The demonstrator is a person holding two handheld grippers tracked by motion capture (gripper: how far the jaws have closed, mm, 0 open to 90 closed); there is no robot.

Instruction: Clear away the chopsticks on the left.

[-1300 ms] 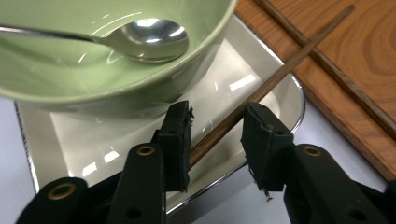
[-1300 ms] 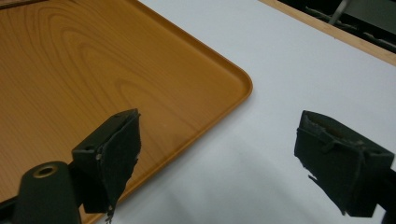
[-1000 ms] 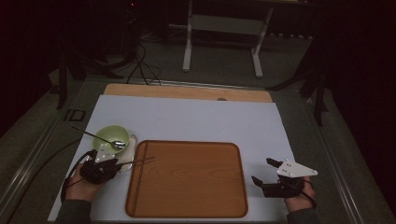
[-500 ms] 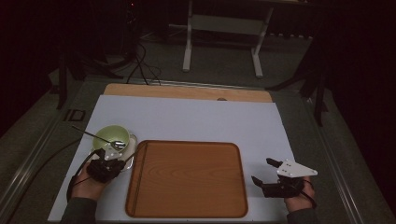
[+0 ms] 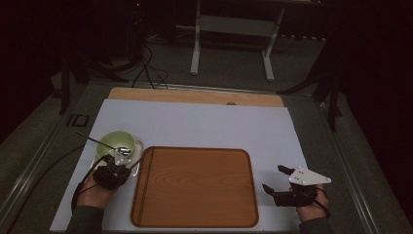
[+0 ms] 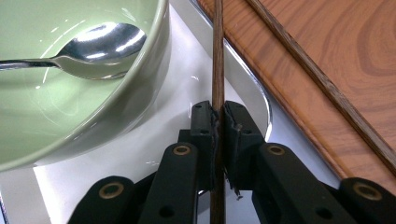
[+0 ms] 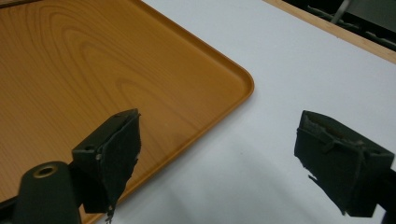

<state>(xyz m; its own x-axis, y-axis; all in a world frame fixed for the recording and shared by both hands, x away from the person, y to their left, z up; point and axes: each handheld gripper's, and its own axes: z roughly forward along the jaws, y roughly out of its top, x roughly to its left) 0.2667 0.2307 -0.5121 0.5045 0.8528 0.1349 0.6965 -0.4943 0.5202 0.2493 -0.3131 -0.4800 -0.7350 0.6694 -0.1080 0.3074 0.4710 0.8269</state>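
My left gripper [image 6: 218,114] is shut on a thin dark wooden chopstick [image 6: 217,56]; its jaws have just been closing onto it. The stick lies over a small silver tray [image 6: 187,84] that carries a pale green bowl [image 6: 70,93] with a metal spoon [image 6: 100,44] in it. A second chopstick [image 6: 322,88] rests slantwise on the big wooden tray [image 6: 336,42]. From above, the left gripper [image 5: 118,163] sits just in front of the bowl [image 5: 116,141]. My right gripper [image 5: 274,178] stands open over the white mat, right of the wooden tray [image 5: 195,187]; its pads [image 7: 126,135] hold nothing.
A white mat [image 5: 204,124] covers the table, with a wooden strip [image 5: 195,96] along its far edge. A black cable [image 5: 44,168] trails off to the left. Beyond the table are a stand's legs [image 5: 197,48] and floor cables.
My left hand has shifted slightly right, toward the bowl's tray and the wooden tray's left edge. The right hand has stayed put.
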